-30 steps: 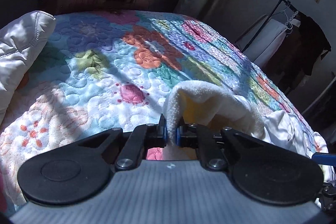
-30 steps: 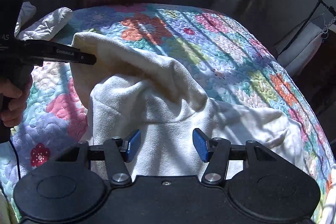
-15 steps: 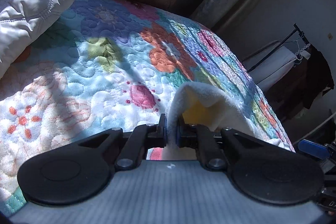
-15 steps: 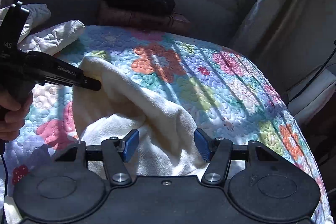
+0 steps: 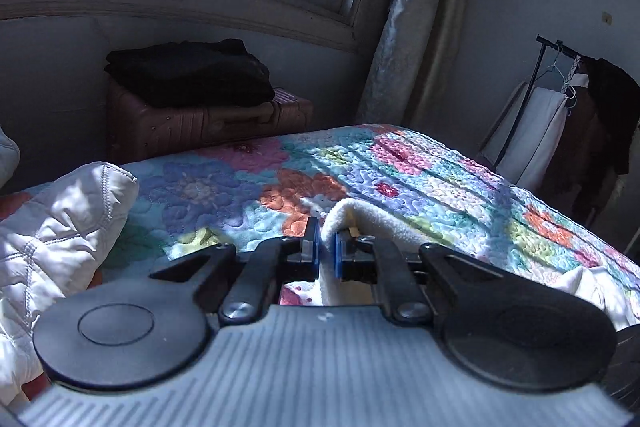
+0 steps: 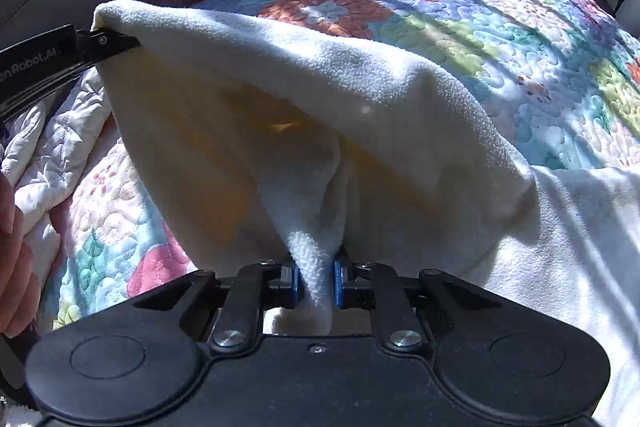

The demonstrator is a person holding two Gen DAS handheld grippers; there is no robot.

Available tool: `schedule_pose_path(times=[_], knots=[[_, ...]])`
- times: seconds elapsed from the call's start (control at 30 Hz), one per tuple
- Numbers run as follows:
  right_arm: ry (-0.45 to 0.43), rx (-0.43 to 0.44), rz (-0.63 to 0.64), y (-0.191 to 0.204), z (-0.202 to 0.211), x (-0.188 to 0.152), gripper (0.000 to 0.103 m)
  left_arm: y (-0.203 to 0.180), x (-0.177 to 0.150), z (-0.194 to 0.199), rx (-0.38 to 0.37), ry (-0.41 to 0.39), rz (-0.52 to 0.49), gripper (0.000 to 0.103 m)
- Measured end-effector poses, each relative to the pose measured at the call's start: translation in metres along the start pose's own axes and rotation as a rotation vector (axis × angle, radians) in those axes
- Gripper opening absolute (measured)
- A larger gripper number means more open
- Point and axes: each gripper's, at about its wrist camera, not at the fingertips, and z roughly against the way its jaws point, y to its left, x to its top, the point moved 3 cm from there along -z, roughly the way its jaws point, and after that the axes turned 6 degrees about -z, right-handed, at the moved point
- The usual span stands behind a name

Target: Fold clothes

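A cream fleece garment lies partly lifted over the floral quilted bed. My right gripper is shut on a bunched fold of the fleece near its lower edge. My left gripper is shut on another edge of the same fleece and holds it raised; it also shows in the right wrist view at the upper left, gripping the garment's corner. The fleece hangs stretched between the two grippers.
A white quilted jacket lies on the bed's left side. A suitcase with dark folded clothes stands behind the bed under the window. A clothes rack stands at the right. A hand holds the left gripper.
My right gripper has closed on a fold of the fleece; it was open before. My left gripper has lifted and tilted up, carrying the fleece edge higher.
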Motion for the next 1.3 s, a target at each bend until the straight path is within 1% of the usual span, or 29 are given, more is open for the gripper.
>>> schedule_pose_path(times=[0.07,0.13,0.2,0.23,0.27,0.3,0.37,0.4,0.43,0.47,0.53,0.57,0.63,0.67,0.7,0.73,0.77,0.83,0.87,0.9,0.97,1.0,1.07,1.1,1.13,1.17,1.2,1.23,1.3], knots=[[-0.040,-0.026,-0.042,-0.011,0.016,0.001,0.005,-0.003,-0.001,0.000,0.018,0.003,-0.041,0.008],[-0.084,-0.053,-0.046,-0.017,0.034,0.000,0.005,-0.003,-0.003,-0.003,-0.012,0.039,-0.050,0.010],[-0.104,-0.110,-0.041,-0.027,0.047,-0.002,0.005,0.000,-0.011,-0.011,-0.065,0.123,-0.008,0.030],[-0.110,-0.144,-0.037,-0.033,0.053,-0.003,0.005,0.001,-0.017,-0.017,-0.085,0.179,0.015,0.057],[-0.104,-0.176,-0.021,-0.038,0.056,-0.004,0.005,0.002,-0.024,-0.022,-0.105,0.235,0.039,0.075],[-0.088,-0.205,0.006,-0.042,0.057,-0.007,0.005,0.003,-0.030,-0.027,-0.122,0.287,0.060,0.079],[-0.065,-0.266,0.051,-0.050,0.058,-0.012,0.005,0.003,-0.042,-0.034,-0.127,0.351,0.073,0.081],[-0.052,-0.283,0.053,-0.057,0.059,-0.015,0.005,0.002,-0.048,-0.037,-0.129,0.383,0.075,0.083],[-0.039,-0.293,0.044,-0.063,0.060,-0.018,0.005,0.002,-0.053,-0.041,-0.122,0.418,0.079,0.088],[-0.028,-0.299,0.034,-0.068,0.061,-0.021,0.005,0.001,-0.059,-0.046,-0.114,0.451,0.084,0.090],[-0.006,-0.308,0.023,-0.074,0.061,-0.028,0.005,-0.003,-0.071,-0.055,-0.110,0.484,0.066,0.091],[0.000,-0.306,0.019,-0.076,0.061,-0.030,0.005,-0.008,-0.076,-0.062,-0.092,0.485,0.017,0.094],[-0.007,-0.273,0.011,-0.079,0.063,-0.035,0.005,-0.018,-0.084,-0.074,-0.048,0.479,-0.075,0.093],[-0.014,-0.253,0.004,-0.079,0.064,-0.037,0.006,-0.021,-0.084,-0.071,-0.032,0.455,-0.096,0.077],[-0.025,-0.230,0.001,-0.079,0.066,-0.038,0.006,-0.024,-0.083,-0.068,-0.020,0.432,-0.114,0.058],[-0.039,-0.203,0.002,-0.078,0.068,-0.039,0.006,-0.026,-0.077,-0.065,-0.024,0.414,-0.116,0.018],[-0.053,-0.177,0.003,-0.077,0.070,-0.040,0.006,-0.026,-0.061,-0.056,-0.009,0.359,-0.116,0.014],[-0.072,-0.135,0.020,-0.073,0.073,-0.042,0.006,-0.027,-0.029,-0.038,0.025,0.246,-0.122,0.013],[-0.083,-0.115,0.029,-0.071,0.075,-0.042,0.006,-0.026,-0.008,-0.025,0.063,0.161,-0.155,0.013],[-0.096,-0.085,0.033,-0.069,0.076,-0.041,0.006,-0.024,0.010,-0.015,0.093,0.098,-0.163,0.013],[-0.123,-0.013,0.036,-0.063,0.078,-0.037,0.006,-0.011,0.043,0.001,0.116,-0.011,-0.125,0.013],[-0.139,0.030,0.035,-0.058,0.077,-0.034,0.006,-0.003,0.055,0.003,0.116,-0.048,-0.092,0.013],[-0.165,0.098,0.028,-0.049,0.073,-0.027,0.006,0.012,0.066,0.001,0.122,-0.102,-0.010,0.014],[-0.170,0.119,0.019,-0.044,0.068,-0.023,0.006,0.017,0.064,-0.005,0.111,-0.103,0.030,0.016],[-0.171,0.132,0.006,-0.039,0.062,-0.017,0.007,0.022,0.058,-0.016,0.101,-0.074,0.077,0.023],[-0.173,0.147,-0.011,-0.034,0.055,-0.011,0.011,0.029,0.047,-0.028,0.109,-0.020,0.121,0.043],[-0.177,0.157,-0.037,-0.028,0.050,-0.004,0.016,0.035,0.035,-0.040,0.119,0.037,0.163,0.054],[-0.176,0.164,-0.062,-0.024,0.046,0.000,0.019,0.042,0.021,-0.051,0.142,0.105,0.190,0.068],[-0.162,0.181,-0.078,-0.020,0.043,0.003,0.034,0.050,-0.003,-0.067,0.148,0.232,0.198,0.068]])
